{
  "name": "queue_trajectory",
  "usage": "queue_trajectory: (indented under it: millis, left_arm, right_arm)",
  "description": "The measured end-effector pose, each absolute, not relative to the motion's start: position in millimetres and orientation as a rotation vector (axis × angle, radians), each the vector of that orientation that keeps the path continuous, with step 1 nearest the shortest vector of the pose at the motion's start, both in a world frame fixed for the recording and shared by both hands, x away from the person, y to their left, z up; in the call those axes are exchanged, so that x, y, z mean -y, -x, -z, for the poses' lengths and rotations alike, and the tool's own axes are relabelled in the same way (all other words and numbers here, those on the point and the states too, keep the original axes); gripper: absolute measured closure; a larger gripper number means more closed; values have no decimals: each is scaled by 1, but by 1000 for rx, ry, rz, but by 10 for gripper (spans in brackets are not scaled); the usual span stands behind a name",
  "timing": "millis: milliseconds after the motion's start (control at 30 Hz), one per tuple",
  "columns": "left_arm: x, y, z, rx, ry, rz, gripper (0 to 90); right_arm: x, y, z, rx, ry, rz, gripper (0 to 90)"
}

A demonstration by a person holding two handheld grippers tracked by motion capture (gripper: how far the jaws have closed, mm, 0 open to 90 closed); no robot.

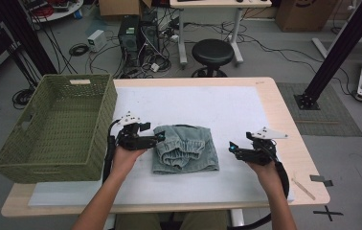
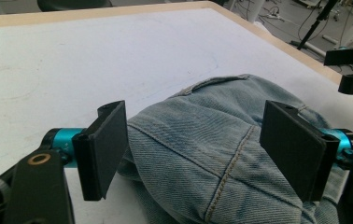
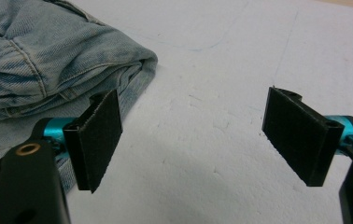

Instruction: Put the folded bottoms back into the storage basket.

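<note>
**Grippers Positioned at Both Sides of Folded Denim Garment**

The folded denim garment [image 1: 185,148] lies on the white mat [image 1: 227,103] near the middle of the table [image 1: 284,112], closer to the person's edge than to the far edge. It is light blue, folded into a compact bundle, with its gathered waistband facing the person in the high view.

The left gripper [image 1: 157,137] sits at the left edge of the garment. In the left gripper view, the left gripper [image 2: 193,151] has its jaws spread wide, with the rounded fold of the garment [image 2: 212,154] between them. The fabric lies close to the inner face of each jaw; whether either pad presses on the cloth cannot be told. Nothing is clamped.

The right gripper [image 1: 231,147] sits just beside the right edge of the garment, apart from it, with bare mat showing between the two in the high view. In the right gripper view, the right gripper [image 3: 191,135] has its jaws spread wide over bare white mat [image 3: 221,70]. The garment [image 3: 48,65] lies to the left of that view, its stacked folded edges just beyond the left-hand jaw. The jaws hold nothing.

A green woven basket [image 1: 59,124] stands at the left end of the table, overhanging its edge, near the left gripper. Both of the person's forearms enter from the near edge, one hand on each gripper.
</note>
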State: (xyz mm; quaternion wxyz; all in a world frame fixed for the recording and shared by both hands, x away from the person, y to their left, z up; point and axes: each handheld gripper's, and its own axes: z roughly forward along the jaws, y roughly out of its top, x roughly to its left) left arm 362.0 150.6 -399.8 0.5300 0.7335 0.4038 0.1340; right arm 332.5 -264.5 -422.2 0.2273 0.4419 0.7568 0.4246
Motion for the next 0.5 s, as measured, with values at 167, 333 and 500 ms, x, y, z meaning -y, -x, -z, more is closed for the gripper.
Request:
queue_trajectory:
  millis: [167,333,500]
  left_arm:
    - [-150,-362,402,-968,-1756,-312,236]
    - [-151,-364,403,-986,-1757,-307,236]
    - [-151,-367,409,-1019,-1767,-289,236]
  right_arm:
    - [263,-334,423,-2086,-1218,-1169,204]
    - [263,-335,422,-2082,-1221,-1170,204]
    - [263,-335,421,-2081,-1223,-1170,204]
